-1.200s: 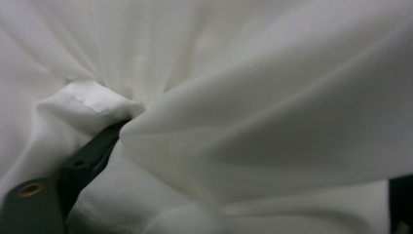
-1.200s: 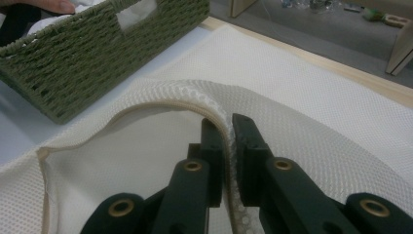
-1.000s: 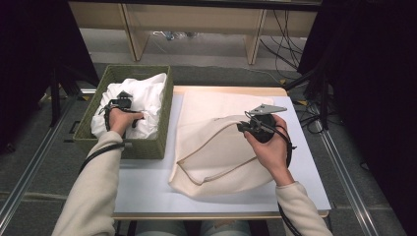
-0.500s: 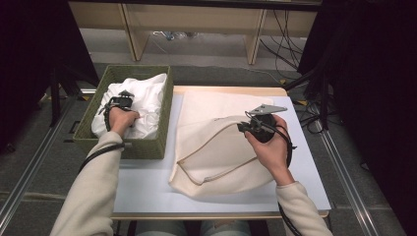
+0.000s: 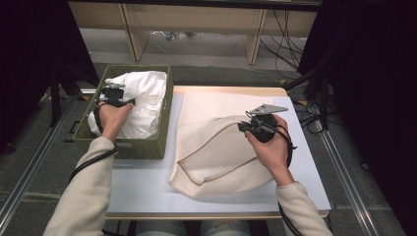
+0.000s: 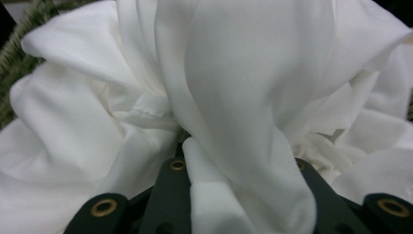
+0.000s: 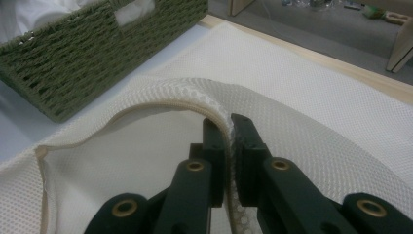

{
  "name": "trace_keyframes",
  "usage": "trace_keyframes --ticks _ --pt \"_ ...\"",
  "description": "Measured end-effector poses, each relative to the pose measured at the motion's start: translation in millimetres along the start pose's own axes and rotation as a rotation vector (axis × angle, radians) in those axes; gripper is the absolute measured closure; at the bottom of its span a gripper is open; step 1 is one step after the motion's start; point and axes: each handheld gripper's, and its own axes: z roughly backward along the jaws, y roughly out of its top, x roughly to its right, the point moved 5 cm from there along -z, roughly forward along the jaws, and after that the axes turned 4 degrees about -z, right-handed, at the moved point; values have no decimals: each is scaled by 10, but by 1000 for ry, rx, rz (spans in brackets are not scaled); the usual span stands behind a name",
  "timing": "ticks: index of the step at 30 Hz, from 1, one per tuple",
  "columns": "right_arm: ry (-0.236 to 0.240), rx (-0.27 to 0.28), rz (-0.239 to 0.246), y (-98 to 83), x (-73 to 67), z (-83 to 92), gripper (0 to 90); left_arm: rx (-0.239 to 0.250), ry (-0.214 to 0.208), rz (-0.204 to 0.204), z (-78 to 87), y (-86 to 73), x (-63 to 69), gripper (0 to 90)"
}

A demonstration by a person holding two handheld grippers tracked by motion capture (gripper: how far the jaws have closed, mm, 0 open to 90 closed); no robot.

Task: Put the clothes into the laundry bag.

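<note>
Two soft things are in hand at once. First, crumpled white cloth (image 5: 137, 101), heaped in a rectangular woven green basket (image 5: 164, 115) at the left edge of the desk (image 5: 142, 189). Left tool (image 5: 114, 94) sits over the near-left part of the heap; the left gripper view has a thick fold of the white cloth (image 6: 234, 122) bunched between its two black jaws, running up and away from them. Jaws have just been closing and now pinch that fold. Basket weave visible at the top-left corner of that view.

Second, cream mesh laundry bag (image 5: 221, 152) with a piped rim, lying flat on the white desk top, just right of the basket. Its mouth faces left and stands open as a long curved lip. Right tool (image 5: 251, 125) is at the upper right of that lip; the right gripper view shows the jaws clenched on the rim of the mesh bag (image 7: 195, 95), the edge lifted into an arch above the lower layer.

Right hand (image 5: 270, 147) rests over the bag; left hand (image 5: 112, 120) is over the basket. Both sleeves are pale cream. Beyond the desk: grey floor, wooden frame legs, loose cables, dark curtains either side.
</note>
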Motion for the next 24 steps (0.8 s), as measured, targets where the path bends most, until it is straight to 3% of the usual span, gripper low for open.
trace_keyframes --ticks 3,4,5,12,17,21,24 --pt "-3 0 -7 2 -6 5 861 89 5 1 132 70 20 755" --pt "-5 4 -2 4 -2 2 862 148 7 -4 230 127 26 755" --pt "-5 4 -2 4 -2 2 862 148 7 -4 230 127 26 756" --pt "8 15 0 11 -11 1 879 308 11 -7 627 326 91 754" --pt "3 26 -13 22 -28 26 882 391 8 -8 885 410 153 754" --pt "9 51 31 45 -20 27 882 429 -4 -25 1070 454 202 754" --pt "9 36 -8 35 -54 38 882 444 -13 -50 1157 468 208 754"
